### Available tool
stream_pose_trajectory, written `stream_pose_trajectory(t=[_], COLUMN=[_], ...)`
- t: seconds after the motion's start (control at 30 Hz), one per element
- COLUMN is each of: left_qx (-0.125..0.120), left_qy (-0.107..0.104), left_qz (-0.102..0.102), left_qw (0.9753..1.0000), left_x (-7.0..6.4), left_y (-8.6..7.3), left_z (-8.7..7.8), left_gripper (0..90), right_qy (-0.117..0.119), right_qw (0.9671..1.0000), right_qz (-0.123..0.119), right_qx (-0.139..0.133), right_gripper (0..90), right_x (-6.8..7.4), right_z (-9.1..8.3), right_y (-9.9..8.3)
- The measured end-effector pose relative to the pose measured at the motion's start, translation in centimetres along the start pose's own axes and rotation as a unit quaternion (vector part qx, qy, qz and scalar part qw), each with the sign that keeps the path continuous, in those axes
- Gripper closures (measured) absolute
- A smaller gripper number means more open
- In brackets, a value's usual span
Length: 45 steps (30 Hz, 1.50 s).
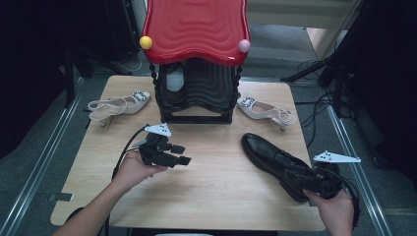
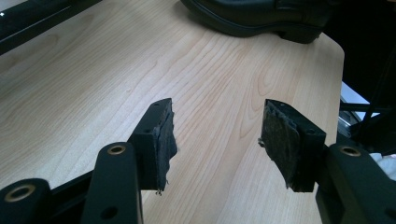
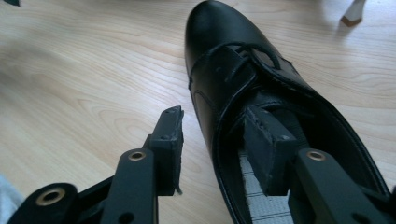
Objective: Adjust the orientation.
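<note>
The right gripper (image 3: 219,140) straddles the side wall of the black shoe (image 1: 275,160) at the table's (image 1: 221,191) right near edge, one jaw inside the opening and one outside, parted and not yet clamped. So the grasp looks begun but unfinished, and lifting and placing, perhaps on the red-roofed rack (image 1: 196,64), remain. The left gripper (image 2: 217,140) hovers wide open and empty over bare wood.

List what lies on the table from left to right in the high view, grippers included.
Left beige heeled sandal → left gripper → red-roofed black shoe rack → right beige heeled sandal → black leather shoe → right gripper, one of its jaws inside the black shoe.
</note>
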<state>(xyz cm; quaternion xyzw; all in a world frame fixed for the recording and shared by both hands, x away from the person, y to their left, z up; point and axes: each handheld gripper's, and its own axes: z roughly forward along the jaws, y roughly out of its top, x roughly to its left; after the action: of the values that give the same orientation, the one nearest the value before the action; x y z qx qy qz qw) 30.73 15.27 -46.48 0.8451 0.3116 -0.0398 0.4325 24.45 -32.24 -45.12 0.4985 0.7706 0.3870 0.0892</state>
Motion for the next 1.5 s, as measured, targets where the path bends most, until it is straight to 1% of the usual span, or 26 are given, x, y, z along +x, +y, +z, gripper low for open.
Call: stream_pose_trajectory(t=[0.03,0.1,0.23,0.3,0.33,0.4,0.43,0.47,0.53,0.6,0.63,0.67,0.73,0.83,0.87,0.9,0.93,0.97,1.03,1.17,1.23,1.27,1.33,1.37,1.47,1.5], left_qx=[0.001,0.001,-0.001,-0.002,-0.002,-0.001,-0.002,-0.003,-0.003,-0.003,-0.003,-0.003,-0.002,-0.003,-0.003,-0.004,-0.006,-0.006,-0.008,-0.009,-0.009,-0.009,-0.011,-0.011,-0.013,-0.013], left_qy=[0.000,0.002,0.003,0.002,0.002,0.003,0.004,0.003,0.004,0.005,0.005,0.005,0.004,0.004,0.006,0.007,0.008,0.008,0.009,0.010,0.011,0.014,0.014,0.014,0.018,0.018], left_qz=[0.002,0.003,0.000,0.001,0.001,0.001,0.000,-0.002,-0.001,-0.001,0.000,0.000,-0.002,-0.002,-0.002,-0.003,-0.004,-0.004,-0.005,-0.008,-0.008,-0.010,-0.013,-0.013,-0.020,-0.020], left_qw=[1.0000,1.0000,1.0000,1.0000,1.0000,1.0000,1.0000,1.0000,1.0000,1.0000,1.0000,1.0000,1.0000,1.0000,1.0000,1.0000,0.9999,0.9999,0.9999,0.9999,0.9999,0.9998,0.9998,0.9998,0.9996,0.9996], left_x=[0.0,-0.1,0.0,0.0,0.0,-0.1,0.0,0.0,0.0,0.0,-0.1,-0.1,0.0,0.1,0.1,0.1,0.1,0.1,0.2,0.3,0.3,0.3,0.3,0.3,0.2,0.2], left_y=[0.0,0.0,-0.1,-0.1,-0.1,-0.2,-0.2,-0.3,-0.3,-0.3,-0.4,-0.4,-0.4,-0.4,-0.4,-0.5,-0.5,-0.5,-0.5,-0.6,-0.7,-0.7,-0.9,-0.9,-1.3,-1.3], left_z=[0.0,-0.1,-0.1,-0.2,-0.2,-0.3,-0.3,-0.3,-0.3,-0.3,-0.3,-0.3,-0.3,-0.3,-0.3,-0.4,-0.4,-0.4,-0.5,-0.6,-0.7,-0.7,-0.9,-0.9,-1.2,-1.2], left_gripper=[44.1,44.1,44.2,44.2,44.2,44.2,44.2,44.2,44.2,44.2,44.2,44.2,44.8,45.4,45.4,45.6,45.5,45.5,45.5,45.3,45.3,45.2,45.1,45.0,44.7,44.6], right_qy=[0.001,0.001,-0.003,0.004,0.004,-0.005,-0.005,0.000,0.003,-0.014,-0.022,-0.022,-0.030,-0.024,-0.024,-0.011,0.000,0.014,0.031,0.039,0.042,0.047,0.050,0.050,0.060,0.060], right_qw=[1.0000,0.9997,0.9997,0.9994,0.9994,0.9994,0.9994,0.9994,0.9994,0.9990,0.9984,0.9984,0.9976,0.9972,0.9972,0.9975,0.9977,0.9974,0.9965,0.9959,0.9960,0.9963,0.9967,0.9967,0.9966,0.9966], right_qz=[0.009,0.023,0.021,0.031,0.031,0.024,0.024,0.020,0.016,0.000,0.000,0.000,-0.001,0.000,0.000,0.006,0.010,0.024,0.039,0.044,0.044,0.040,0.030,0.030,0.017,0.017], right_qx=[0.002,0.006,0.009,0.012,0.012,0.025,0.025,0.030,0.032,0.042,0.053,0.053,0.062,0.071,0.071,0.069,0.067,0.066,0.067,0.068,0.065,0.059,0.056,0.056,0.054,0.054], right_gripper=[62.0,62.4,63.1,65.0,65.0,64.4,64.4,63.8,62.3,62.0,62.2,62.2,64.5,66.9,66.9,72.7,76.5,78.9,81.4,81.6,81.4,81.2,81.1,81.1,80.4,80.4], right_x=[-0.1,-0.2,-0.3,-0.5,-0.5,-0.6,-0.6,-0.3,-0.1,0.5,0.7,0.7,0.4,0.5,0.5,0.3,0.2,0.0,-0.4,-0.2,0.0,0.4,1.0,1.0,2.2,2.2], right_z=[-0.1,0.0,0.1,0.0,0.0,0.2,0.2,1.0,1.3,2.4,3.1,3.1,4.2,5.5,5.5,5.7,5.7,5.5,5.4,5.2,5.2,5.1,5.2,5.2,5.7,5.7], right_y=[-0.1,-0.1,-0.1,-0.1,-0.1,-0.2,-0.2,0.0,0.2,0.7,1.0,1.0,1.3,1.6,1.6,1.6,1.6,1.6,1.6,1.9,2.0,2.3,2.6,2.6,3.4,3.4])
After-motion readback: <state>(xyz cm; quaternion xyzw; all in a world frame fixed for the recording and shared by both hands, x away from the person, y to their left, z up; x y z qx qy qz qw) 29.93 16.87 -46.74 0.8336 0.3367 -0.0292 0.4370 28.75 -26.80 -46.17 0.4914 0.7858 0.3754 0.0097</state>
